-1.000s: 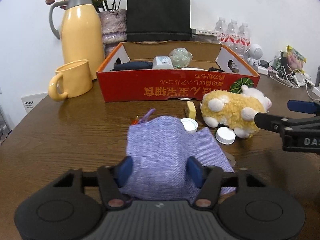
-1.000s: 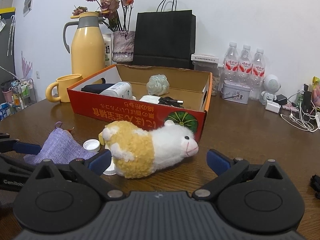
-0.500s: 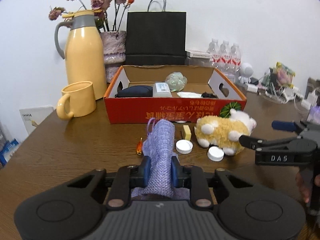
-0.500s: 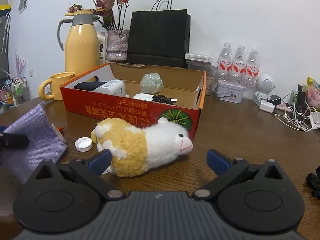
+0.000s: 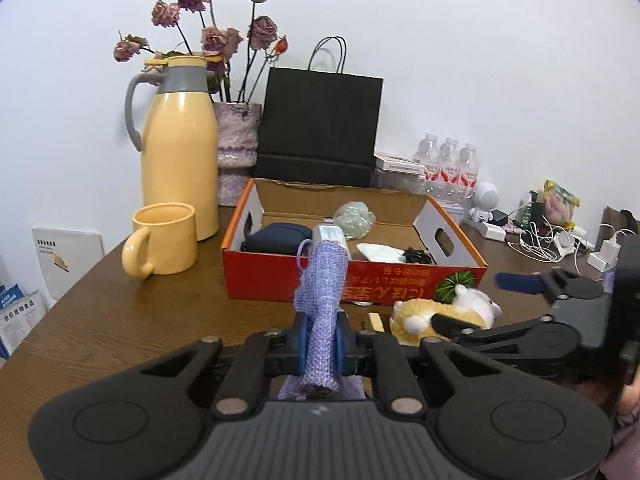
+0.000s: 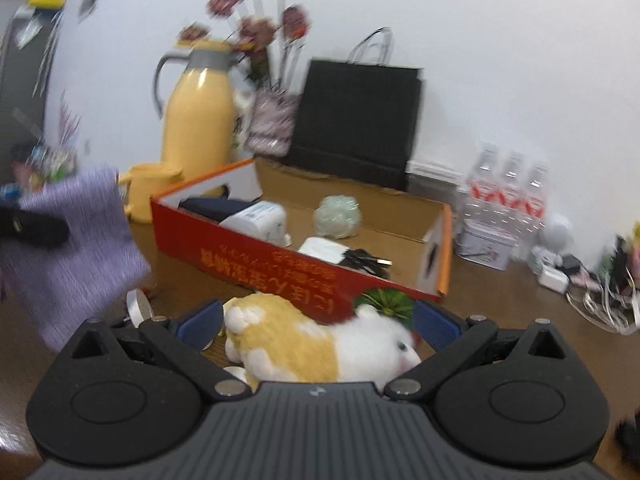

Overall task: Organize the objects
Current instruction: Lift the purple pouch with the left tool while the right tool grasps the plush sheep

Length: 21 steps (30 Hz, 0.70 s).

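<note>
My left tongs (image 5: 320,340) are clamped on the purple pouch (image 5: 325,280), held up off the worktop (image 5: 120,320) with the red box (image 5: 352,280) at 12 o'clock, while my right tongs (image 6: 316,322) sit wide apart around the plush sheep (image 6: 316,344).

A second ago the pouch (image 5: 323,300) lies flat on the table (image 5: 120,320) between the left gripper's (image 5: 320,346) spread fingers; now the fingers clamp it and it hangs lifted, its top at 12 o'clock over the box (image 5: 352,284) front. The right gripper (image 6: 316,320), jaws apart, now sits closer round the toy (image 6: 312,344), which fills its gap. Its view is now blurred.
</note>
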Available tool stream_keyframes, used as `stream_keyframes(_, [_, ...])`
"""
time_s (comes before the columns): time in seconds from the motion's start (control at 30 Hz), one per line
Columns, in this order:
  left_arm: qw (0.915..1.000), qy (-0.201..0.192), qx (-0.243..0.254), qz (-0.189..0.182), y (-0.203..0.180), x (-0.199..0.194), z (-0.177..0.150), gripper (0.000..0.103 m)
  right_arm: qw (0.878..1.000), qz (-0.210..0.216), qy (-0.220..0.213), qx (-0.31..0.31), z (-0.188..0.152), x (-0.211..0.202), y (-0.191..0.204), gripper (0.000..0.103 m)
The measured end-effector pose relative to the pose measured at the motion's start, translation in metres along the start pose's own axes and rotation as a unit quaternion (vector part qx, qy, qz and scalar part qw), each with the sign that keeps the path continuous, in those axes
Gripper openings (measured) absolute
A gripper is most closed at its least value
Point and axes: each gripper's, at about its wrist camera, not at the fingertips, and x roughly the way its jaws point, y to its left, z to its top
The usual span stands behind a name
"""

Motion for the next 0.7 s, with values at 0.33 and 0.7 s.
stream_keyframes(0.33, [0.9999,0.007,-0.006,0.008,0.01,0.012,0.001,0.012,0.996,0.06,0.061,-0.027,-0.007,0.03,0.005,0.049])
stream_keyframes(0.7, [1.0,0.004,0.002,-0.008,-0.004,0.032,0.016,0.011,0.999,0.031,-0.029,0.005,-0.001,-0.015,-0.004,0.048])
